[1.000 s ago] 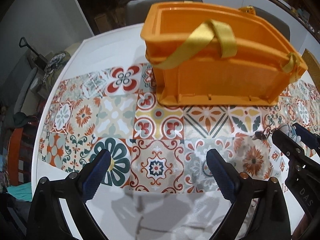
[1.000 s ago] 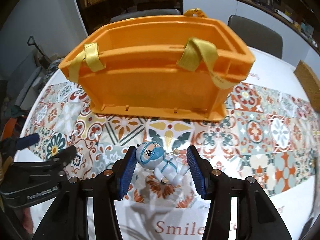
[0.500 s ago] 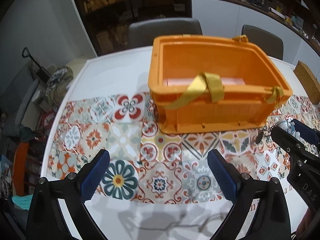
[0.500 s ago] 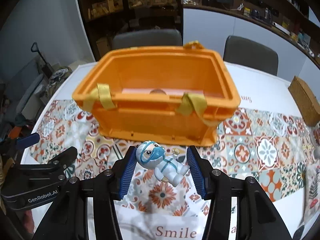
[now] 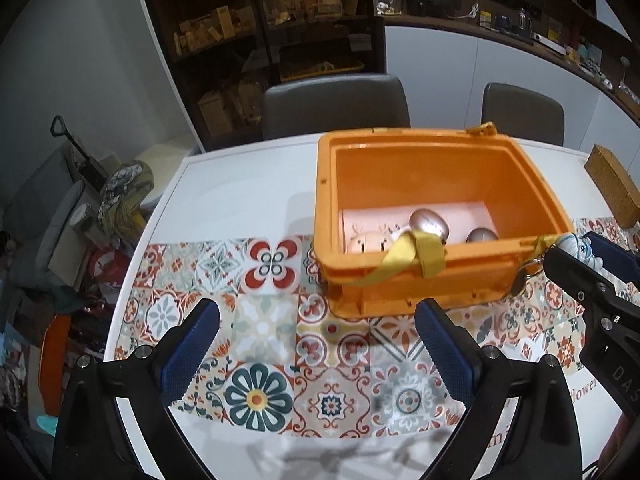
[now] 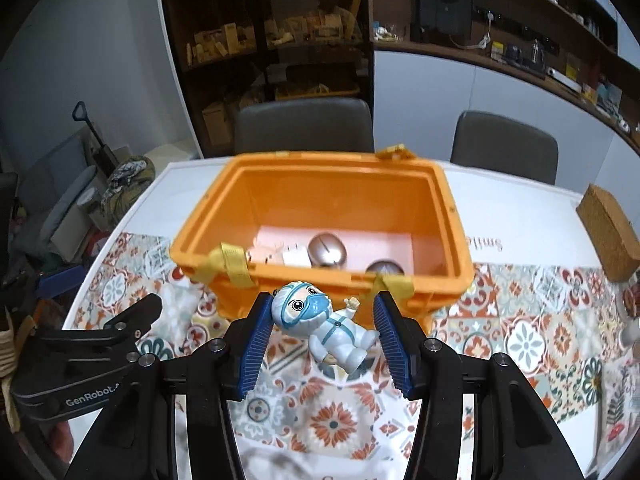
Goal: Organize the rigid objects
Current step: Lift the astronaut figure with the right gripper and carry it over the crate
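The right gripper (image 6: 323,334) holds a small toy figure (image 6: 326,326) between its blue ribbed fingers (image 6: 256,340). The figure lies slanted across the gap, hooded head against the left pad, feet near the right pad. It hangs above the tiled worktop (image 6: 332,420), just short of the near wall of the orange crate (image 6: 320,280). In the left wrist view a keyring loop and short chain (image 5: 528,270) dangle from the figure's head.

Handling judgement: the figure appears to be hard moulded plastic, light and stiff, with a smooth rounded surface. A rounded head gives a small contact patch, so the piece may pivot or slip if the fingers relax unevenly. The torso offers flatter, broader contact and looks like the better place to take hold. The dangling chain may snag on the crate rim or on the yellow strap (image 6: 232,266).

The left gripper (image 5: 316,344) hovers over the worktop with its fingers spread wide and nothing between them.

Further out, the crate stands upright and open. It contains two rounded metallic pieces (image 6: 327,250) and a pale boxy item (image 6: 276,256) resting on a pink sheet (image 6: 372,242). Free floor remains at the right side of the crate. A light rigid figure should tolerate a short drop there.

Beyond the crate, a brown block (image 6: 608,234) sits on the worktop at far right, and two grey chairs (image 6: 304,126) stand behind.
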A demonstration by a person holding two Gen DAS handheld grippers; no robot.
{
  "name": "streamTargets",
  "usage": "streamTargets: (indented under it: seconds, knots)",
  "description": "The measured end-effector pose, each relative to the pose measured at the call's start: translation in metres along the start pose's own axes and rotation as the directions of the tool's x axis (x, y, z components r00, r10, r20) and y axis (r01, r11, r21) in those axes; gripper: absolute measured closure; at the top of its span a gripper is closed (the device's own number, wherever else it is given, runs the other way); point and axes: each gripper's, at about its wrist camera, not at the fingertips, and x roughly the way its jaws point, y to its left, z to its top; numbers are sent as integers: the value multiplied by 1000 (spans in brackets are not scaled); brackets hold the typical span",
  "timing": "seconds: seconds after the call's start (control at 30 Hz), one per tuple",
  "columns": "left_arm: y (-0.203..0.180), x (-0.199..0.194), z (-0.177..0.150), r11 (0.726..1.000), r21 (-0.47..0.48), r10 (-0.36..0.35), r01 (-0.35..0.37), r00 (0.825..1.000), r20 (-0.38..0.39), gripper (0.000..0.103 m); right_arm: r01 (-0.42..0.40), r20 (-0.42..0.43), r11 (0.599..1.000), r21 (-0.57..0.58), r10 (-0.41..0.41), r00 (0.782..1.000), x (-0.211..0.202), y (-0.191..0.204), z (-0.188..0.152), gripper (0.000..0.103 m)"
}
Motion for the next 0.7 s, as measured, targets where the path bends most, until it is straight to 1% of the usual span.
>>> streamTargets:
  seconds: [0.07, 0.17, 0.37, 0.5, 0.7]
  knots:
    - [1, -3, 6, 1000, -5, -12, 12, 1000, 8, 3, -2, 14, 1000, -11, 2, 1000, -3, 2, 8, 51]
    - [2, -6, 17, 1000, -9, -29, 30, 999, 20, 0, -1, 31, 1000, -19, 1, 1000, -7, 3, 20, 51]
    - [2, -13, 35, 1000, -7, -30, 30, 998, 48, 0, 7, 64, 999, -39, -4, 998, -13, 5, 43, 51]
    - [3, -10, 47, 999, -8, -38, 39, 998, 49, 0, 12, 68, 999, -39, -9, 998, -7, 5, 56, 51]
    - [8, -1, 62, 1000, -14, -16, 17, 999, 48, 0, 16, 76, 999, -39, -13, 997, 6, 4, 75, 51]
